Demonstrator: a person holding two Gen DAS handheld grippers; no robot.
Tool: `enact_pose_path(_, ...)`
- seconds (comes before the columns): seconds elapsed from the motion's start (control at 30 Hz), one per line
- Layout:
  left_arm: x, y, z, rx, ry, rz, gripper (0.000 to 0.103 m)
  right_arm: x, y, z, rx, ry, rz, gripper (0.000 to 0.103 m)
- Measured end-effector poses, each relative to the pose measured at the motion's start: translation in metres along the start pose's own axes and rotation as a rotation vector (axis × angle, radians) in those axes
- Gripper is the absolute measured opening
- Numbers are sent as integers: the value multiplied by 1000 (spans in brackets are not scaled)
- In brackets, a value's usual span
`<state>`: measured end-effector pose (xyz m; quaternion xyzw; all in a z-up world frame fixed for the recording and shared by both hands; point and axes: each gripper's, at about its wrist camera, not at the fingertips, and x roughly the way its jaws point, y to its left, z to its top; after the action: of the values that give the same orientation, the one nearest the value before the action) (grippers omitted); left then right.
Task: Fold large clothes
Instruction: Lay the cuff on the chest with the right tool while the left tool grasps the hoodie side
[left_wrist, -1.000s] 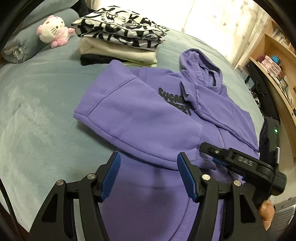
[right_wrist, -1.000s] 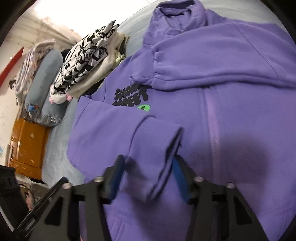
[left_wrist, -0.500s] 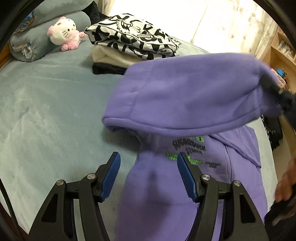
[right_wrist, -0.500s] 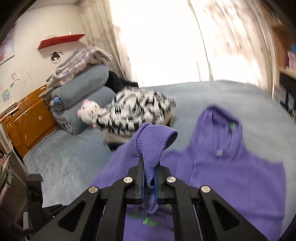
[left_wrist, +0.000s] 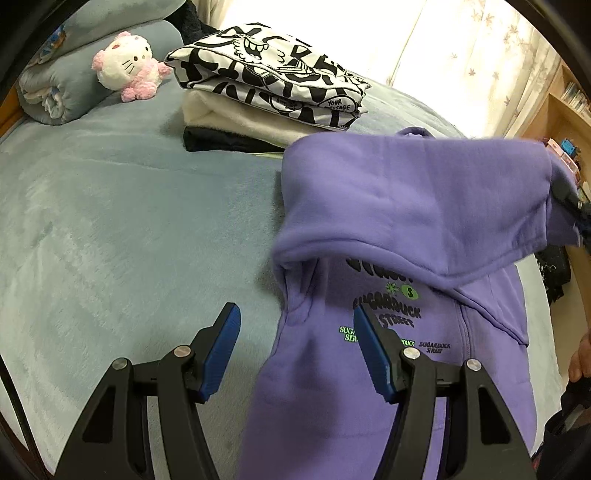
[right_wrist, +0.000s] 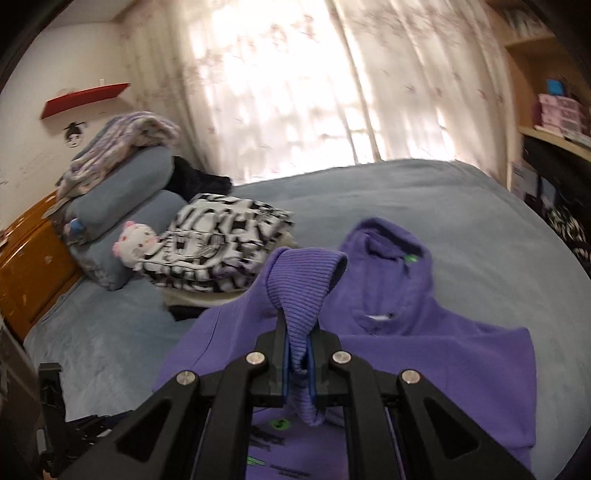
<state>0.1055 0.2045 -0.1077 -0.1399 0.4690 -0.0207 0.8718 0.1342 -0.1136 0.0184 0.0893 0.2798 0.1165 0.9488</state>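
Note:
A purple hoodie (left_wrist: 388, 369) lies face up on the bed, its black and green chest print showing. One sleeve (left_wrist: 406, 199) hangs lifted above the chest and stretches toward the right edge. My right gripper (right_wrist: 298, 354) is shut on that sleeve's ribbed cuff (right_wrist: 301, 280), which sticks up between the blue pads. The hood (right_wrist: 388, 240) lies flat beyond it. My left gripper (left_wrist: 295, 343) hovers open over the hoodie's left side, at the bed's near part, and holds nothing.
A stack of folded clothes (left_wrist: 273, 85), topped by a black and white garment, sits at the back of the grey-blue bed (left_wrist: 110, 221). Beside it are a pink and white plush toy (left_wrist: 125, 66) and rolled bedding (left_wrist: 55, 85). Shelves (right_wrist: 554, 122) stand at the right.
My right gripper closed on the sleeve cuff and rose with it. The sleeve came off the chest and uncovered the print. My left gripper stayed open and shifted a little.

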Motion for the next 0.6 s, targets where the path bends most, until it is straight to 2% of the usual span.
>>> enact_pose_path(0.23,13,-11,4,16,17,-3,62,7,-36,-9,53,32,-74,7)
enact_pose_path(0.43,21,-16,5,38,33,3,62,32,-69,-30,131,151,-153,10)
enact_pose_path(0.47,23,-15,6,40,38,5,62,39,-76,-35,146,180,-180,12)
enact_pose_path(0.53,26,-15,9,44,46,5,62,53,-93,-47,182,249,-207,23)
enact_pose_path(0.6,30,-14,14,49,53,-1,62,61,-113,-58,246,295,-200,31)
